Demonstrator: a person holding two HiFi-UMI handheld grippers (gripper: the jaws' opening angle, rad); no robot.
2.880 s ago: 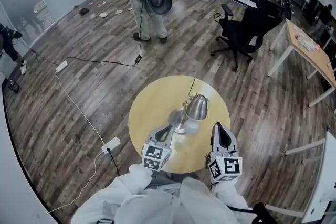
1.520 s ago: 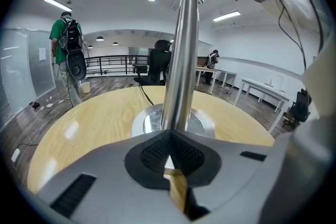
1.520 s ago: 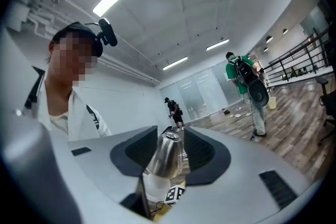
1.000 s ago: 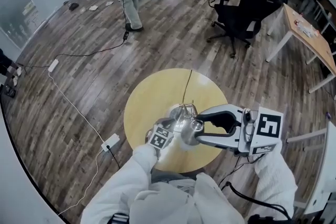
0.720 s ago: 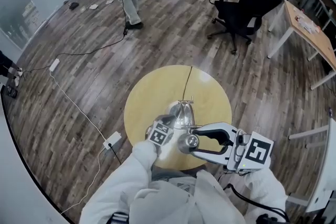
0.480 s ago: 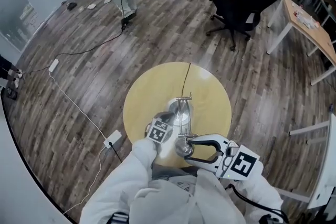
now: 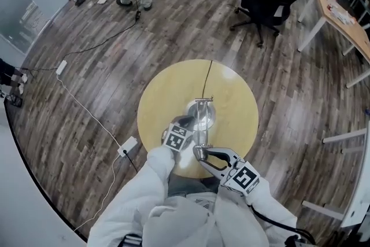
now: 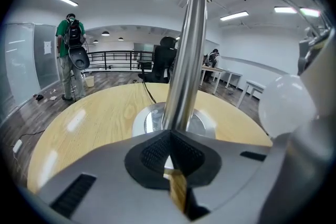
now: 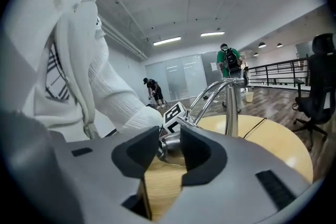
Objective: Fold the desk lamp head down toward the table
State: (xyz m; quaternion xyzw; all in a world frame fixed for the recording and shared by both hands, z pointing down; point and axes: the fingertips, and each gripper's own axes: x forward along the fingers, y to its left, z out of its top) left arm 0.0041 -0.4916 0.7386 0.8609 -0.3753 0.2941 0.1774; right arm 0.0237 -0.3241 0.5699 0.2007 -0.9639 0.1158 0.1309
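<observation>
if the right claw (image 7: 206,157) slips off the smooth, shiny lamp head (image 7: 199,152) it is pinching, its jaws having just squeezed in tighter, the head could spring back up or bang the round wooden table (image 7: 167,95), because bare metal is slick. the head hangs low over the table's near edge, with a round white bulb (image 8: 286,105) in it. the left claw (image 8: 170,136) is pressed onto the thin, straight steel pole (image 8: 184,60), so the flat round base (image 8: 152,118) should not tip.

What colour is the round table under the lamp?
Pale yellow wood grain; the round table shows best in the head view.
</observation>
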